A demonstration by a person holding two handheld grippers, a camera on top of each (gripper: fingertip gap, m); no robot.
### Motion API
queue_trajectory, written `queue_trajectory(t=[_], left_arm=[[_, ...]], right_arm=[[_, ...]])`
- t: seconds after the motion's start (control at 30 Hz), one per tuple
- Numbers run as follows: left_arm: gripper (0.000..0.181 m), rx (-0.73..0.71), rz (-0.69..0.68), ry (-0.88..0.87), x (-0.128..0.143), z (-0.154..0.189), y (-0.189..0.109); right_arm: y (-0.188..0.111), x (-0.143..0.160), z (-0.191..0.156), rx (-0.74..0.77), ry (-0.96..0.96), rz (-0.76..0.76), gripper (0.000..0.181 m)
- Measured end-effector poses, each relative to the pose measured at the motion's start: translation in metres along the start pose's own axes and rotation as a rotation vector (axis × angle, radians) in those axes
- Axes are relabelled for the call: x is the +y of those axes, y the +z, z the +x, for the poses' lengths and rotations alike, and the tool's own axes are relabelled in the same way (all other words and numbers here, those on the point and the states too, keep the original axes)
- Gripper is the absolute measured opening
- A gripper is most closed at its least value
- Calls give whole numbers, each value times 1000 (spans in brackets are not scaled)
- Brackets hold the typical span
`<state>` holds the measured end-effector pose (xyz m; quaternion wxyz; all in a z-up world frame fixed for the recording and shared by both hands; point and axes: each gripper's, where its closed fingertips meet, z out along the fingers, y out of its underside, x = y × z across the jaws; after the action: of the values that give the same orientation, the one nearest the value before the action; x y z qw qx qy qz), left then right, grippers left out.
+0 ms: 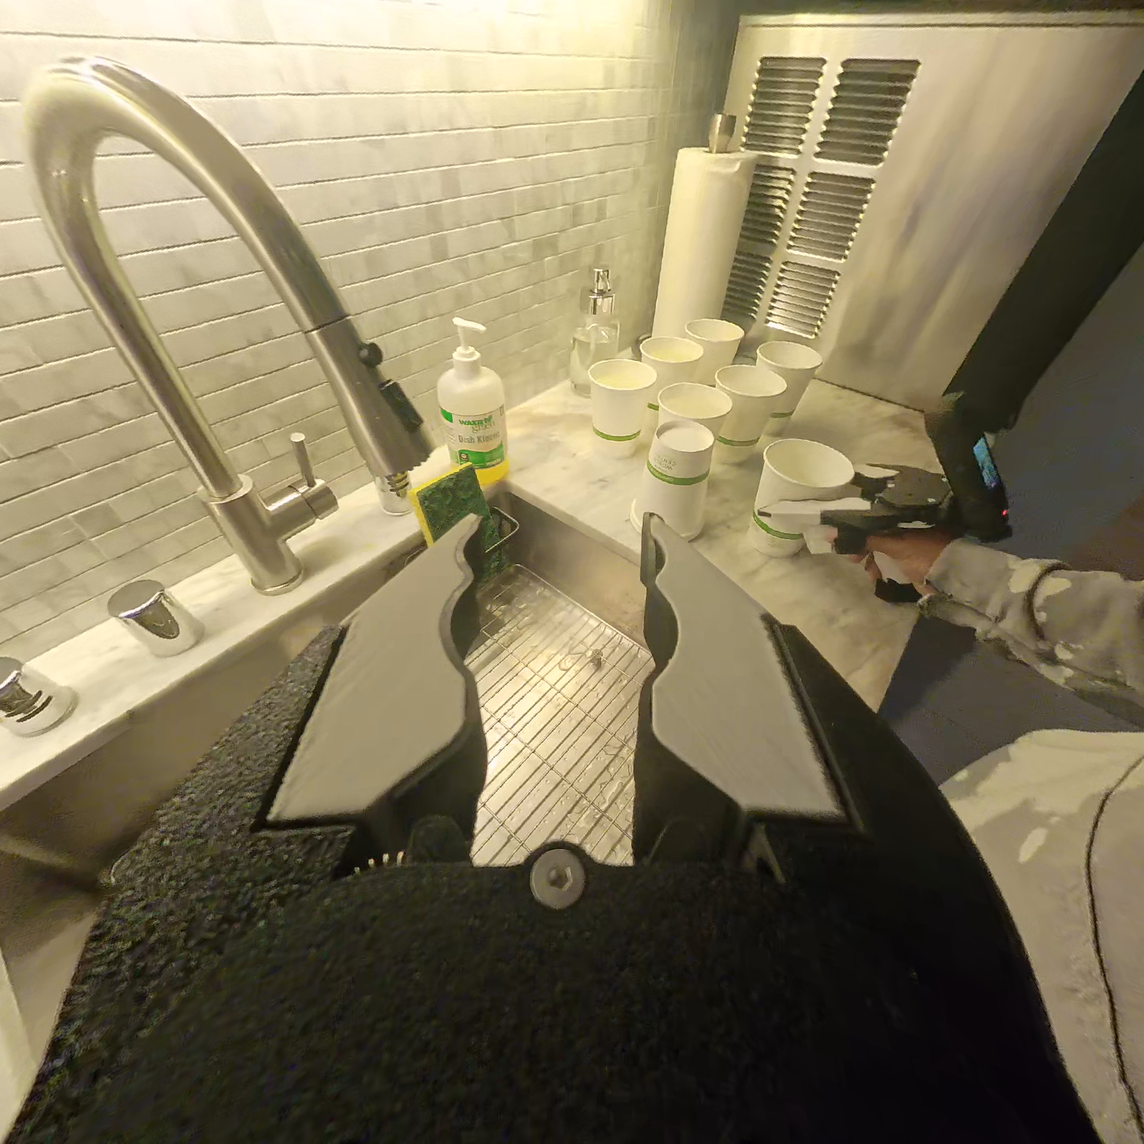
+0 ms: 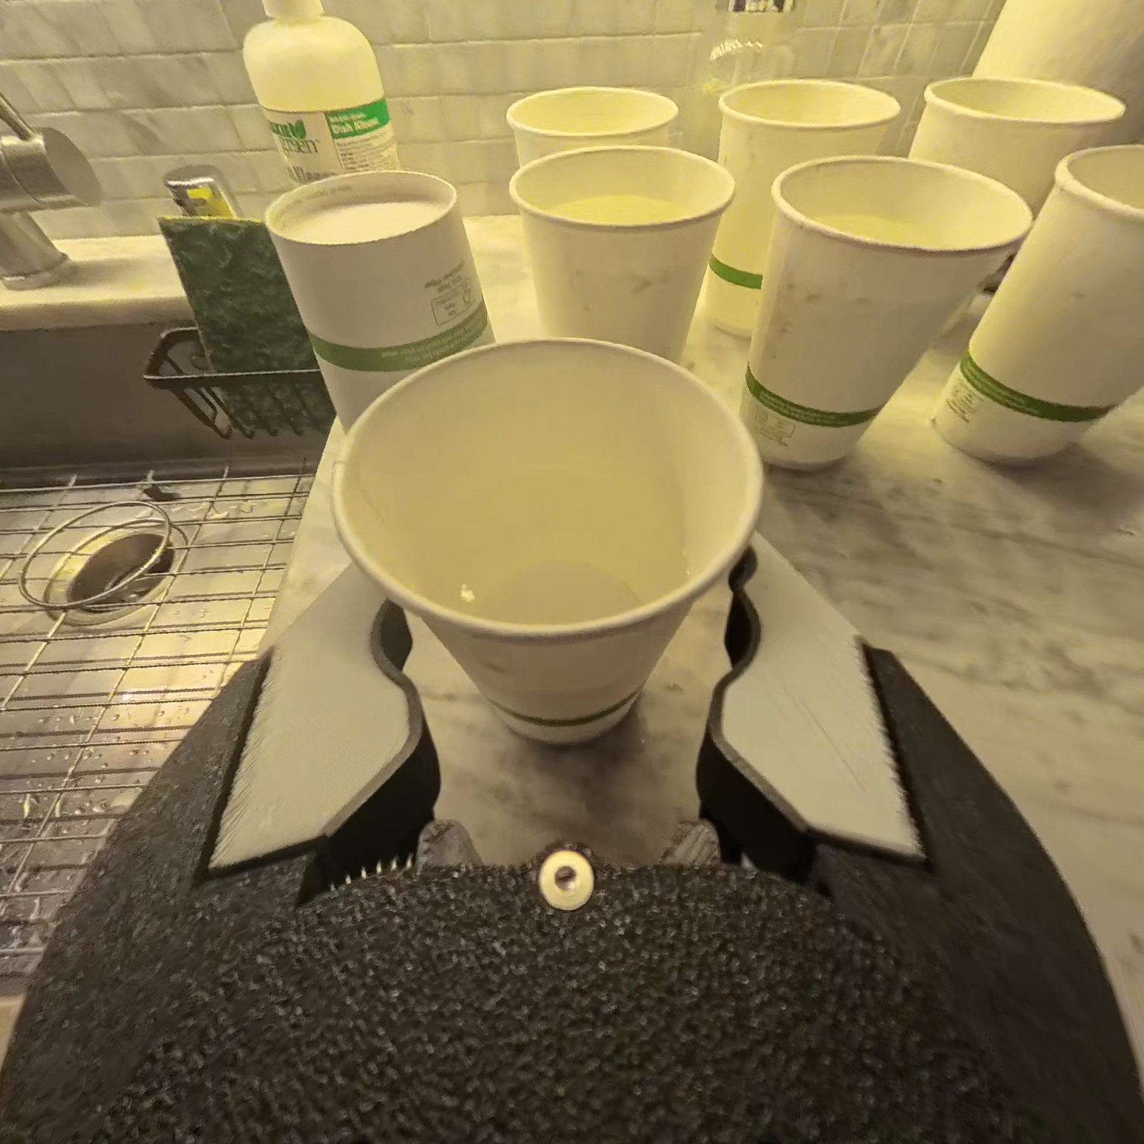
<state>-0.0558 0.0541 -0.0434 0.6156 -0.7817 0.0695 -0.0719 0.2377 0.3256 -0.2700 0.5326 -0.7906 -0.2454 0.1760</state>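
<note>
Right wrist view: right gripper (image 2: 566,594) has its two grey fingers (image 2: 334,693) spread wide around a white paper cup with a green band near its base (image 2: 545,557). The cup stands upright on the pale marble countertop (image 2: 928,606), just beside the sink edge, with a little clear liquid in the bottom. The tips flank the cup below the rim with a gap visible on both sides, so it reads as bracketing, not clamping; actual contact at the tips can't be confirmed. Just behind it is an upside-down white paper cup (image 2: 377,291), then a cluster of upright cups of the same kind (image 2: 619,247), several holding liquid. A white pump bottle of dish soap (image 2: 322,93) stands at the tiled wall. Left wrist view: left gripper (image 1: 560,526) is spread open and empty, hanging over the stainless steel sink (image 1: 582,557), above its wet wire grid (image 1: 557,712) and touching nothing. Its left fingertip lines up in the picture with the yellow-and-green sponge (image 1: 442,501) in the black wire caddy (image 1: 501,532), but whether they touch is unclear. The curved brushed-steel faucet (image 1: 186,260) is to the left, with no water running from it.
</note>
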Motion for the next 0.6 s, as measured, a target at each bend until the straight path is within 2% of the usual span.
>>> queue_trajectory(t=[0.03,0.1,0.3,0.6], left_arm=[[50,-1,-6,5,0,4,3],[50,-9,-21,8,1,11,9],[49,-30,-37,0,3,25,21],[49,-36,-59,0,4,43,38]], right_arm=[[1,-1,-2,-19,-14,1,93],[2,-1,-2,-25,-34,-3,91],[8,-5,9,-47,-37,15,89],[36,-22,29,-77,-50,35,89]])
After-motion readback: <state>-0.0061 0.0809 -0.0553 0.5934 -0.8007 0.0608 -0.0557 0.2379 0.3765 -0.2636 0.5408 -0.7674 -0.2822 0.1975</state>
